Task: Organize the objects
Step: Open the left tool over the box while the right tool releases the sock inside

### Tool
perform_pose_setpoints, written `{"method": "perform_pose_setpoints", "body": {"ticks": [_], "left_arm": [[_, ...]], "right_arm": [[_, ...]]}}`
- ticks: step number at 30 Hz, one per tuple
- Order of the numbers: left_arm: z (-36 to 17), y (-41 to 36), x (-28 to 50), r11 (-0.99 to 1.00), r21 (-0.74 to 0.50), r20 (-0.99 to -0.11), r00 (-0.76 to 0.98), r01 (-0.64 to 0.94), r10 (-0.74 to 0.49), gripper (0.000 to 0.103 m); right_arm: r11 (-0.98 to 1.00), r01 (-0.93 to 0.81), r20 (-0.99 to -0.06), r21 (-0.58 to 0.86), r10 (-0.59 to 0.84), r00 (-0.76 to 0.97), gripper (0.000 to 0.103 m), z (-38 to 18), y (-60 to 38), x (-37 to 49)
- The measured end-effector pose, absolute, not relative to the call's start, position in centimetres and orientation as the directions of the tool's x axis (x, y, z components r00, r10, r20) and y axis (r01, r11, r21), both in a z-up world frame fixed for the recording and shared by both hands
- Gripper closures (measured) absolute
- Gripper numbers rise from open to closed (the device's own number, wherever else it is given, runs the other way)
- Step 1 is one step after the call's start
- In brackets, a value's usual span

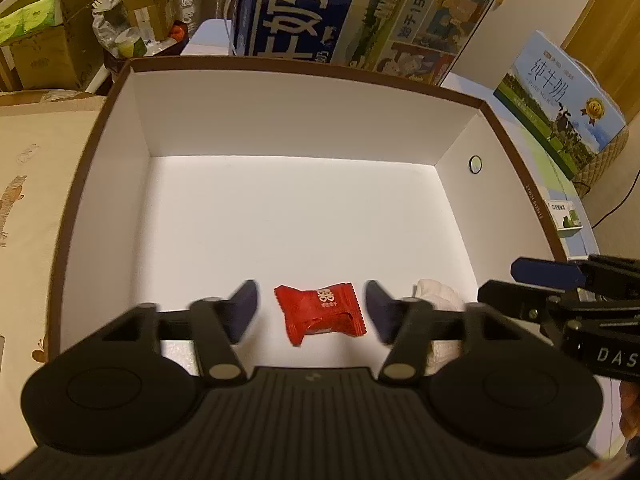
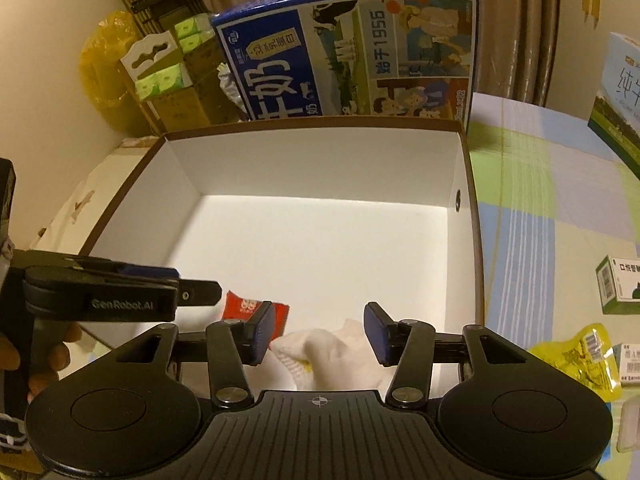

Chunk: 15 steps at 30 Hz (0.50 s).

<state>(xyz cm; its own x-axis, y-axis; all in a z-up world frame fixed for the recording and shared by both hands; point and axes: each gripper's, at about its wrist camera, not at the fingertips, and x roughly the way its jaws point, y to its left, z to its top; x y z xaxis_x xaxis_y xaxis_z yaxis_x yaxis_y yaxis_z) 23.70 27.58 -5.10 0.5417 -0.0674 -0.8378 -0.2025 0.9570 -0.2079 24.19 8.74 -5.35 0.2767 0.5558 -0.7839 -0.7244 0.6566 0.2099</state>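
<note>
A red wrapped candy (image 1: pixel 321 312) lies on the white floor of an open brown-rimmed box (image 1: pixel 304 76), near its front. My left gripper (image 1: pixel 312 312) hangs open over it, one finger on each side and neither touching. A white sock (image 2: pixel 332 350) lies bunched to the candy's right, partly hidden in the left wrist view (image 1: pixel 438 292). My right gripper (image 2: pixel 320 332) stands open above the sock, holding nothing. In the right wrist view the candy (image 2: pixel 244 308) peeks out behind the left finger, and the box (image 2: pixel 312 122) fills the middle.
A large blue milk carton (image 1: pixel 360 16) stands behind the box, with a lighter one (image 1: pixel 560 108) to the right. On the checked cloth right of the box lie a green-white medicine box (image 2: pixel 620 290) and a yellow snack packet (image 2: pixel 580 354). Cardboard cartons (image 1: pixel 48 28) are stacked at the back left.
</note>
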Motion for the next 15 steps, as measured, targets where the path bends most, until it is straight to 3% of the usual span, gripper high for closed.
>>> {"method": "perform_pose_setpoints", "body": {"ticks": [11, 15], "left_arm": [[-1.6, 25.5, 21.1, 0.969, -0.177, -0.798, 0.601, -0.17, -0.04, 0.017], [-0.3, 24.0, 19.6, 0.978, -0.094, -0.786, 0.617, -0.187, 0.043, 0.005]], "right_arm": [[0.666, -0.705, -0.749, 0.241, 0.59, 0.301, 0.054, -3.4, 6.3, 22.3], [0.668, -0.703, -0.739, 0.245, 0.598, 0.311, 0.053, -2.6, 5.2, 21.3]]}}
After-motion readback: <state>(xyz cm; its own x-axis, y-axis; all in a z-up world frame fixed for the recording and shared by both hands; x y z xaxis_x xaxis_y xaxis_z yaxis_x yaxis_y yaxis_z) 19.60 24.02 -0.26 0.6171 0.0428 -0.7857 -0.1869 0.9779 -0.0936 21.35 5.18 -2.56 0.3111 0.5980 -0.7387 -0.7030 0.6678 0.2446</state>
